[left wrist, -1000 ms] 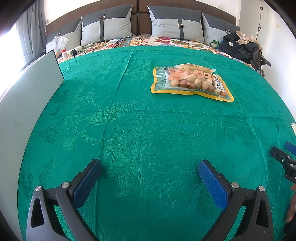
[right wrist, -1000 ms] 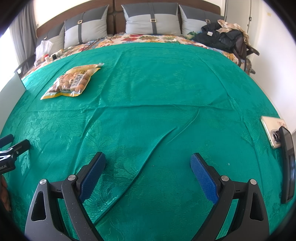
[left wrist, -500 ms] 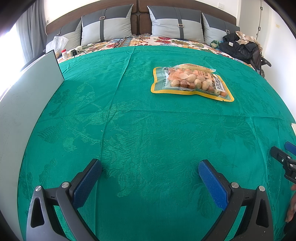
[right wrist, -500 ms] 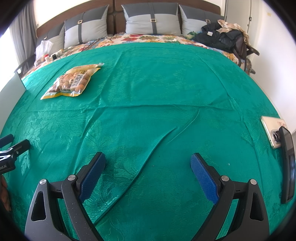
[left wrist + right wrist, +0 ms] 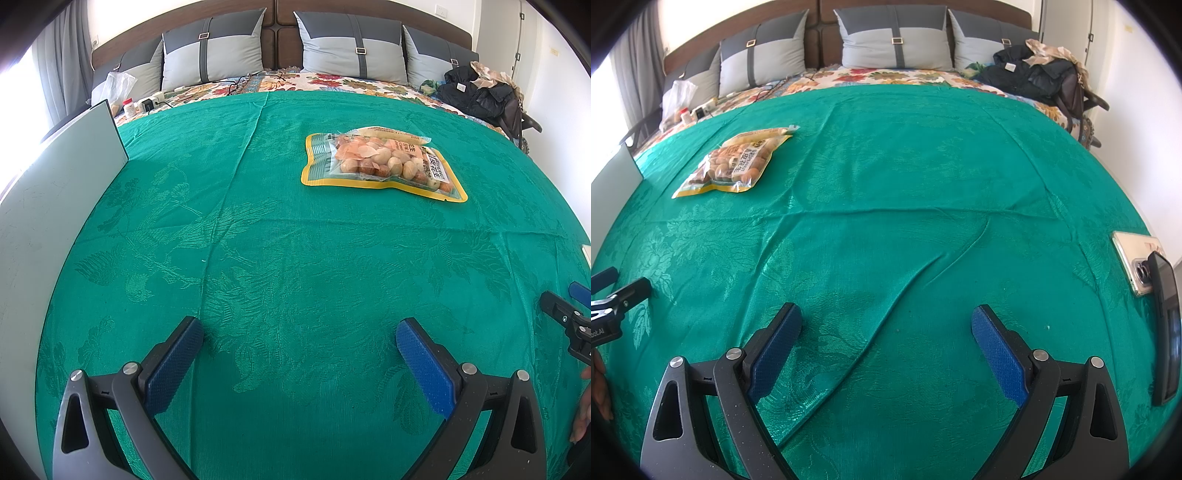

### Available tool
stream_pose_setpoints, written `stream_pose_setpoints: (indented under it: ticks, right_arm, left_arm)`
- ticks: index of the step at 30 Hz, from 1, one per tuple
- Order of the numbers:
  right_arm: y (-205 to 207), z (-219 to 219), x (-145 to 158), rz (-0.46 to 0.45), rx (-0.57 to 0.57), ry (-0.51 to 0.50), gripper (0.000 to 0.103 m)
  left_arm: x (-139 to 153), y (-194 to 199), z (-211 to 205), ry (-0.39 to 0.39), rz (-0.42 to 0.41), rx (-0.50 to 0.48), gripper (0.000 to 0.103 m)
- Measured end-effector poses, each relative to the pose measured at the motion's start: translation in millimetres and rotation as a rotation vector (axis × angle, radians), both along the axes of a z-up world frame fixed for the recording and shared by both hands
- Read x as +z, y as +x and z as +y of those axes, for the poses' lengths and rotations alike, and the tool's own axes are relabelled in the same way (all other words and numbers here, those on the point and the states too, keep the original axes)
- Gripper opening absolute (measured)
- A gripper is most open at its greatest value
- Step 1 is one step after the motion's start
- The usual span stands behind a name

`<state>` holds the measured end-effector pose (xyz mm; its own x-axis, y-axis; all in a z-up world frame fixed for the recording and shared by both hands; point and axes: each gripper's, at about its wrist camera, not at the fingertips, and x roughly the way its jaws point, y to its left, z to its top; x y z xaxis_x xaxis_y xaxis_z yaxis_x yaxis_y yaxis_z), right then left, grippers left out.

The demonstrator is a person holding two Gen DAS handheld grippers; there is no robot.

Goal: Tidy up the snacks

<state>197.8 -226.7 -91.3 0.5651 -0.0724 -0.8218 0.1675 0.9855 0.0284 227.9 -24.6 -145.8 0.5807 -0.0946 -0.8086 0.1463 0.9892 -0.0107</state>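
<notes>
Left wrist view showed the left hand-held gripper point(image 5: 299, 338) spread wide and empty, low over the green bedspread point(image 5: 258, 258), with the snack bag point(image 5: 384, 166) lying flat well ahead and a little to the right of its fingers. The bag's long axis ran from near-left to far-right across that view, its yellow-edged seal toward the gripper. A second, slimmer packet point(image 5: 391, 133) rested against the bag's far edge. From the right wrist view, the right hand-held gripper point(image 5: 886, 325) was likewise spread and held nothing, and the same bag point(image 5: 733, 166) lay far off to its left, so the left hand looked the nearer one for a reach. A pale board point(image 5: 55, 206) stood along the bed's left side, and a phone point(image 5: 1134, 262) lay at the right edge of the bedspread. Compared with the frames from half a second and a second before, nothing had shifted: both grippers and the bag sat where they had been, so the approach had seemingly not begun.
</notes>
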Motion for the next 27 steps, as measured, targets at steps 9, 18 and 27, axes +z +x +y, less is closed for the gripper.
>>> stream_pose_setpoints:
  ticks: [9,18,27]
  right_arm:
    - [-0.1,0.0,0.0,0.000,0.000,0.000,0.096]
    - [-0.3,0.0,-0.1,0.000,0.000,0.000,0.096]
    - [-0.6,-0.1,0.0,0.000,0.000,0.000,0.096]
  left_arm:
    - [-0.2,-0.1,-0.1,0.000,0.000,0.000,0.103]
    - [-0.4,-0.2,-0.1,0.001,-0.001,0.000,0.103]
    - [-0.1,1.2,-0.4,0.004,0.009,-0.009,0.103]
